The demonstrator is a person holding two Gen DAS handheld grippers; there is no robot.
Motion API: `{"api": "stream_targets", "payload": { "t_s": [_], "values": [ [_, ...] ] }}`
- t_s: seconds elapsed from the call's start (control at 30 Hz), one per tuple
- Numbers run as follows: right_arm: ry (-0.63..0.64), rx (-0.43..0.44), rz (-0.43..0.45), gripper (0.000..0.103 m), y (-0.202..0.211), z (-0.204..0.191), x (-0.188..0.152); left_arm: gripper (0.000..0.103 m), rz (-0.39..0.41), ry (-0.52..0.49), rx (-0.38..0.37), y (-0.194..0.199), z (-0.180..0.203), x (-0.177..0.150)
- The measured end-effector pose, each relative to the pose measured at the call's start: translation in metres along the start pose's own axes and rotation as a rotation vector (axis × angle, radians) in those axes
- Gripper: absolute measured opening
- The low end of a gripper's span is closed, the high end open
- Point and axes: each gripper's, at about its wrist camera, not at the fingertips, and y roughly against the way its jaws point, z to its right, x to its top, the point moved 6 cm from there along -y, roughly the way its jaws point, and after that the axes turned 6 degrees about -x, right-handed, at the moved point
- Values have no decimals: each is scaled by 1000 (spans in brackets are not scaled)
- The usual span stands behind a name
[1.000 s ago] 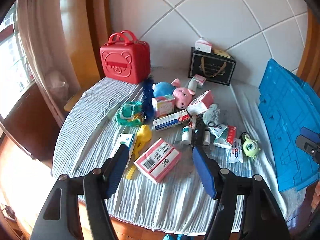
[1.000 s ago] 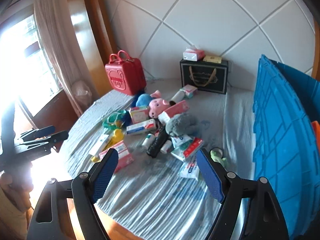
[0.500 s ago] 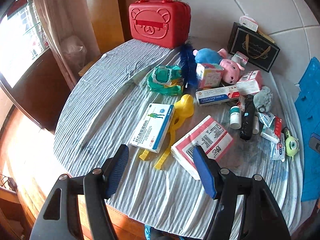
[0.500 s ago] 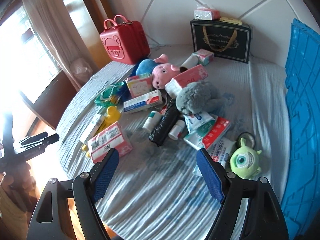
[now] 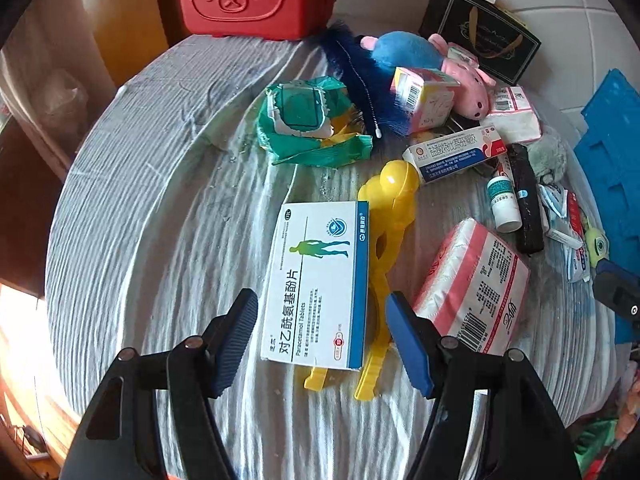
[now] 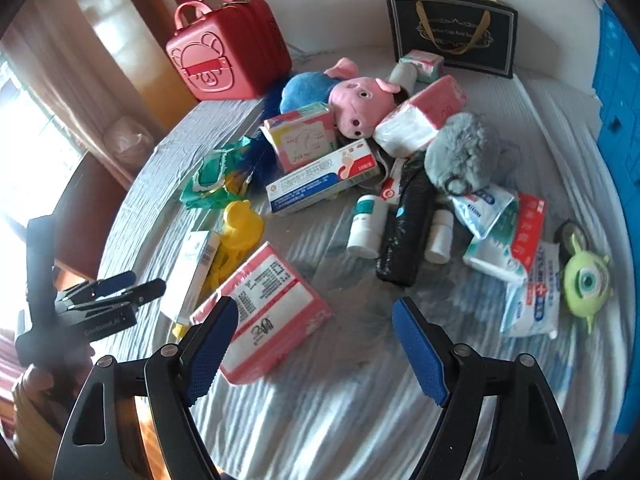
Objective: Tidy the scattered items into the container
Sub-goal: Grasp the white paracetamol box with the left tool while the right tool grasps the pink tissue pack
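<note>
Both grippers point down over the round table's striped grey cloth (image 5: 152,184), jaws wide apart, nothing held. Left gripper (image 5: 320,336) sits above the near end of the white-and-blue Paracetamol tablet box (image 5: 320,276); the box lies flat between its blue pads in view, not touching them as far as I can tell. A yellow plastic tong-like toy (image 5: 390,216) lies partly under that box's right edge. Right gripper (image 6: 316,344) hovers over bare cloth, its left pad in front of the pink-and-white tissue pack (image 6: 260,300). Further back is the pile: green wet-wipe pack (image 5: 308,124), long white-blue-red medicine box (image 6: 324,178), pink pig plush (image 6: 360,102), grey fluffy toy (image 6: 464,152), black folded umbrella (image 6: 404,228), two small white bottles beside it, mask packets (image 6: 532,292), green one-eyed plush (image 6: 586,280). Blue plastic crate (image 6: 620,92) at the table's right edge, tipped on its side. Red bear-face case (image 6: 228,52) and black gift bag (image 6: 452,32) stand at the far wall.
</note>
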Motion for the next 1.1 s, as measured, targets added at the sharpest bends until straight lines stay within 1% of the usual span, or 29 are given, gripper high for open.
{"api": "stream_targets", "payload": {
  "t_s": [0.03,0.1,0.13,0.2,0.23,0.27,0.33,0.43,0.53,0.57,0.63,0.73,0.83,0.87,0.93,1.03,1.1],
  "values": [
    [-29,-4,-7,81,-6,-8,-2,66,-14,-22,-24,-6,-1,4],
    [-75,-41,-22,81,-19,-21,-7,66,-48,-59,-64,-21,-2,8],
    [-104,-58,-29,81,-24,-25,-10,66,-68,-71,-79,-29,-2,8],
    [-163,-66,-46,81,-32,-31,-15,66,-106,-93,-103,-42,-3,5],
    [-188,-72,-55,81,-36,-34,-18,66,-109,-109,-103,-45,-3,4],
    [-206,-82,-62,81,-40,-37,-19,66,-86,-138,-83,-45,-4,5],
    [-223,-102,-67,81,-47,-42,-20,70,-85,-176,-83,-46,-6,5],
    [-247,-123,-80,81,-59,-52,-19,72,-105,-193,-97,-48,-14,5],
    [-260,-147,-97,82,-70,-62,-22,72,-126,-186,-78,-54,-29,3],
    [-255,-160,-100,85,-74,-65,-23,72,-127,-175,-71,-56,-35,3],
    [-235,-195,-97,95,-79,-68,-23,72,-131,-165,-73,-57,-40,4],
    [-232,-240,-100,96,-83,-66,-23,72,-131,-182,-73,-58,-37,5],
    [-286,-273,-121,96,-86,-53,-27,72,-125,-187,-96,-59,-31,6],
    [-307,-264,-126,96,-87,-50,-28,72,-121,-189,-97,-60,-29,7],
    [-343,-234,-133,96,-90,-50,-29,72,-105,-201,-84,-61,-27,7],
    [-336,-254,-133,97,-97,-56,-28,72,-89,-231,-53,-62,-23,7],
    [-343,-269,-130,99,-102,-58,-28,72,-81,-250,-42,-63,-20,8]
  ]
}}
